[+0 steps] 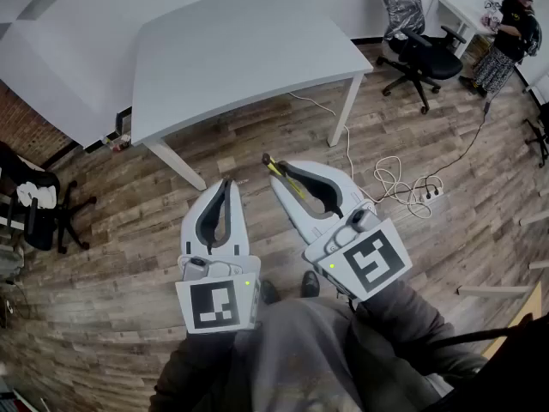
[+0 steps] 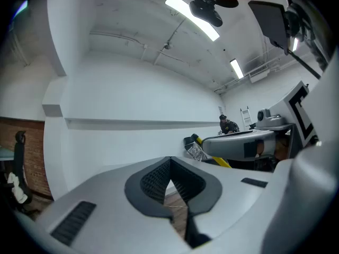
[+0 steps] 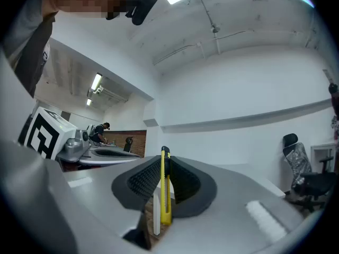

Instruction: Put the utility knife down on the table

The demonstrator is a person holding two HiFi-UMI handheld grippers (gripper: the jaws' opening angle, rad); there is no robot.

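our right gripper (image 1: 280,175) is clamped on the slim yellow utility knife with a dark tip (image 3: 165,190). in the right gripper view the knife stands edge-on between the two ribbed dark pads, and its tip pokes out past them. in the head view that tip shows as a yellow and dark sliver just left of centre, above the wood plank floor (image 1: 129,221), short of the table and not over it.

our left gripper (image 1: 226,187) holds nothing. its jaws are together, the pad tips meet, and only floor shows through the hollow below them.

we judge the step in hand to be the carry: the knife is gripped and nothing has been set down yet. the next move calls for reaching the right gripper forward, towards the upper middle of the head view, until the knife is over the white curved tabletop (image 1: 240,50). then we lower it until the knife lies on the surface, and only then part the jaws.

both grippers sit low in the frame, close to our body, with the marker cubes nearest us. the left one points straight up the frame and the right one slants to the upper left, so the tips are near each other. both gripper views face wall and ceiling lights, so we take the jaws to be about level or tipped up.
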